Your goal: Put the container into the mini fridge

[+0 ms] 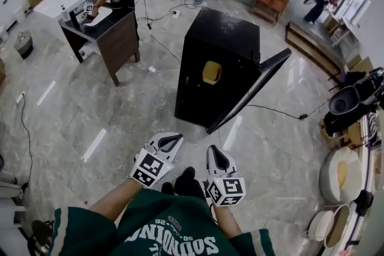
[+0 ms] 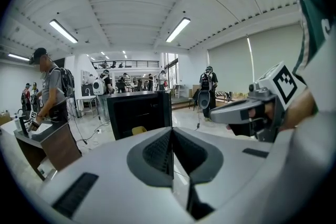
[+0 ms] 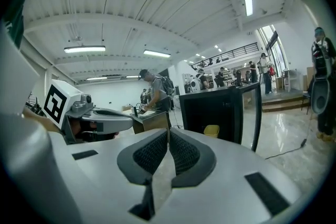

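Note:
A black mini fridge (image 1: 222,63) stands on the marble floor with its door (image 1: 252,90) swung open to the right. A yellow container (image 1: 211,72) sits inside it, also seen as the yellow container (image 2: 138,130) and the yellow container (image 3: 211,130). My left gripper (image 1: 174,139) and right gripper (image 1: 214,151) hover close to my body, well short of the fridge. Both are shut with nothing between the jaws. In the left gripper view the left gripper (image 2: 171,134) has its pads pressed together; the right gripper (image 3: 168,136) looks the same.
A dark wooden desk (image 1: 108,30) stands at the left with a person working at it. A power cable (image 1: 282,111) runs across the floor right of the fridge. Round white and black appliances (image 1: 342,171) line the right edge. More people and tables stand at the back.

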Available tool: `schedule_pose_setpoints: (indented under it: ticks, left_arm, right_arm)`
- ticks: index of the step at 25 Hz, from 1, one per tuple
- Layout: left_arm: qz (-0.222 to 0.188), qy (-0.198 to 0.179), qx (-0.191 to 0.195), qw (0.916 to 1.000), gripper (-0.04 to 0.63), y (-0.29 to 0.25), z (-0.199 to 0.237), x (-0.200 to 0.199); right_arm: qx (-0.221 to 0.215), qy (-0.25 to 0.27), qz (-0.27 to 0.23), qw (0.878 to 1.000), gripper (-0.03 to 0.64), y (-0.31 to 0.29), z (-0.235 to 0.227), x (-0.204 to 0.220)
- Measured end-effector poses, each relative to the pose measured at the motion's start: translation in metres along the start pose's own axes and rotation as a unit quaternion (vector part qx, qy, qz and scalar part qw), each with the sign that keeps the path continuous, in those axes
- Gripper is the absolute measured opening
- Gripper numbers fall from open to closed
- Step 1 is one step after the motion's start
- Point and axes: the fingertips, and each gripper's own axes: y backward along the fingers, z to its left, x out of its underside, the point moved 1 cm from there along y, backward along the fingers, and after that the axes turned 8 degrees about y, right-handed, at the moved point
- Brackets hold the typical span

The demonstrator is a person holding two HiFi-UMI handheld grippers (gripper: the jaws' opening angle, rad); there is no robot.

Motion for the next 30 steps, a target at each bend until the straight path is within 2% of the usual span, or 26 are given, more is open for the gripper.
schedule_pose_setpoints:
  ticks: [5,15,30]
  left_arm:
    - [-0.003,-0.007,-0.007,0.9999,0.014,0.004,0.008,0.0]
    - [-0.016,0.007,-0.023,0.9996,0.014,0.009,0.026,-0.005]
    - [-0.015,0.014,-0.028,0.9994,0.014,-0.002,0.034,-0.006]
  right_arm:
    - [-0.002,0.01,-0.004,1.0,0.035,-0.004,-0.002,-0.004]
    - [-0.013,0.031,-0.006,0.999,0.034,-0.021,-0.006,-0.011]
    - [-0.002,0.027,-0.004,1.0,0.034,-0.023,-0.016,-0.01]
